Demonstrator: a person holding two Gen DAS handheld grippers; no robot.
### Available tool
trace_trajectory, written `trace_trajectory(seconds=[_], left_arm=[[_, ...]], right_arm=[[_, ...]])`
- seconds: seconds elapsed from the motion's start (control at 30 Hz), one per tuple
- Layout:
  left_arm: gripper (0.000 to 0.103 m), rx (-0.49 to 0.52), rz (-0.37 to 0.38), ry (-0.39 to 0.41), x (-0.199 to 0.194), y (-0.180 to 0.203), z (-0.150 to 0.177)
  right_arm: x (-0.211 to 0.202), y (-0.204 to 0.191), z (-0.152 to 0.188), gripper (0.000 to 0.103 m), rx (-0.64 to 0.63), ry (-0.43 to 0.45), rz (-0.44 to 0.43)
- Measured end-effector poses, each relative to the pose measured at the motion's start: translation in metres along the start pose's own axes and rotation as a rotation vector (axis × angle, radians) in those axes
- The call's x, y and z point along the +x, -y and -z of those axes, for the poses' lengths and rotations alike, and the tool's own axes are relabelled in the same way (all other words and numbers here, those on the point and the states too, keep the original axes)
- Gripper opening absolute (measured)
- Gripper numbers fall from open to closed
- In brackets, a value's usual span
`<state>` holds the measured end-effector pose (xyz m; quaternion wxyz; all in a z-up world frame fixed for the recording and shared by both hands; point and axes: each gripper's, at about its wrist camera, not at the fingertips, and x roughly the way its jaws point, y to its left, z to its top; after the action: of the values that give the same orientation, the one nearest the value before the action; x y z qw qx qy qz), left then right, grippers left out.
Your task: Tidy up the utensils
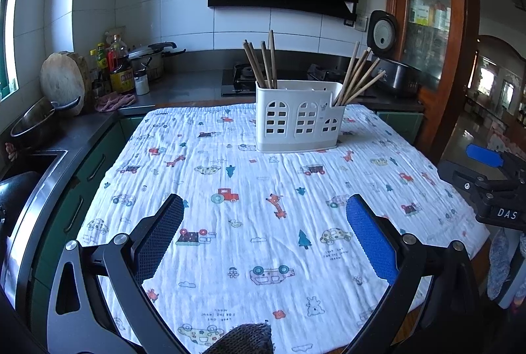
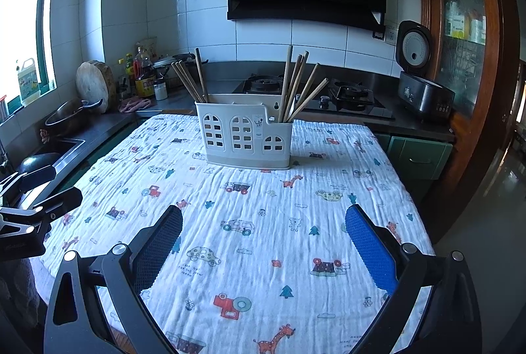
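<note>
A white plastic utensil holder (image 1: 297, 118) (image 2: 245, 135) with arched cut-outs stands upright at the far side of the table. Several brown chopsticks (image 1: 261, 64) (image 2: 190, 77) lean in its left compartment, and several more chopsticks (image 1: 356, 77) (image 2: 299, 84) fan out of its low right compartment. My left gripper (image 1: 264, 211) hovers open over the near cloth, nothing between its fingers. In the right wrist view my right gripper (image 2: 263, 220) is also open and empty, well short of the holder. Each gripper shows at the edge of the other's view: right gripper (image 1: 486, 169), left gripper (image 2: 36, 192).
A white cloth (image 1: 250, 222) (image 2: 263, 242) printed with cars and giraffes covers the table. Behind it runs a dark counter with a gas hob (image 2: 342, 94), a rice cooker (image 2: 424, 90), bottles (image 1: 120, 64), a chopping board (image 1: 62, 81) and a sink (image 1: 29, 163) at left.
</note>
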<state>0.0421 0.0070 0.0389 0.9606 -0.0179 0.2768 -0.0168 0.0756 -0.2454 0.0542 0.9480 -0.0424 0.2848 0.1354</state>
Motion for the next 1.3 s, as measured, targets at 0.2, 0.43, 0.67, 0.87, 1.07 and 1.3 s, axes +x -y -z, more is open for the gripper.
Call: trace_trajectory(seconds=[0.2, 0.43, 0.67, 0.87, 1.07, 1.3], left_arm=[[0.098, 0.001, 0.003, -0.003, 0.001, 0.001, 0.0], [0.098, 0.003, 0.008, -0.006, 0.0024, 0.0025, 0.0009], [0.098, 0.004, 0.008, -0.008, 0.0032, 0.0026, 0.001], [0.098, 0.004, 0.009, -0.008, 0.0029, 0.0028, 0.0008], [0.098, 0.005, 0.017, -0.01, 0.0043, 0.0039, 0.0023], [0.098, 0.004, 0.021, -0.014, 0.0055, 0.0034, 0.0035]], right_arm=[[0.0003, -0.0006, 0.0001, 0.096, -0.003, -0.004, 0.002], [0.0005, -0.0005, 0.0003, 0.096, -0.003, -0.002, 0.004], [0.0001, -0.0012, -0.0012, 0.096, -0.007, -0.006, 0.003], [-0.0001, -0.0019, -0.0015, 0.096, -0.009, -0.005, 0.006], [0.001, -0.002, -0.0004, 0.096, -0.01, -0.007, 0.007], [0.0027, -0.0013, 0.0009, 0.096, -0.013, -0.013, 0.008]])
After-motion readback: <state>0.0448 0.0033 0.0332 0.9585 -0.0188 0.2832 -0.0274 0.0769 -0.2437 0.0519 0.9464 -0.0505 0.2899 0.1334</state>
